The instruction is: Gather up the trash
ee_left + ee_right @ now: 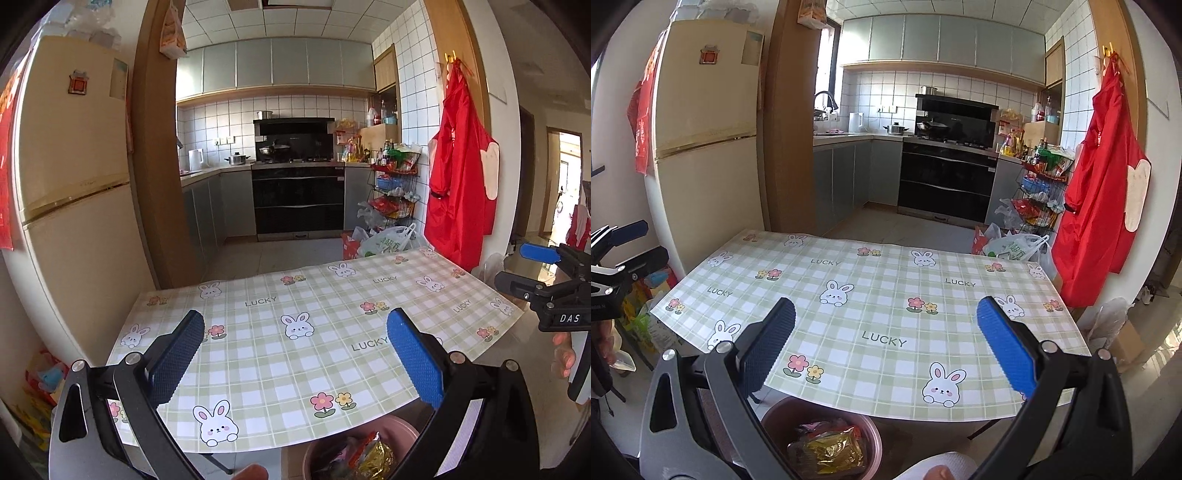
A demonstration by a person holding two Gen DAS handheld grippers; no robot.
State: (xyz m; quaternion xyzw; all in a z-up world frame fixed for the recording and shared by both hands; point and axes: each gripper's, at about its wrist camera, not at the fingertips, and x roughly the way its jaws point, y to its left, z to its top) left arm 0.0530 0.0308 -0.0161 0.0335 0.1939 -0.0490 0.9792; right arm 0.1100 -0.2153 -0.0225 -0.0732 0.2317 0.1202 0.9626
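A pink bin point(775, 417) stands on the floor under the table's near edge, holding crumpled wrappers point(831, 448), one gold and one red. The same pink bin point(314, 446) shows at the bottom of the left wrist view with its wrappers point(365, 458). My left gripper point(295, 354) hovers open over the near part of the table point(295, 369), nothing between its blue pads. My right gripper point(886, 347) is open too, above the table point(886, 314), empty. Each gripper also appears at the edge of the other's view: right gripper point(546, 269), left gripper point(624, 240).
The table wears a green checked cloth with rabbits and "LUCKY" print. A fridge point(74, 184) stands left, a red apron point(461, 177) hangs right. Plastic bags point(388, 242) and a wire rack point(395, 184) sit beyond the far edge. A cardboard box point(1126, 343) lies right.
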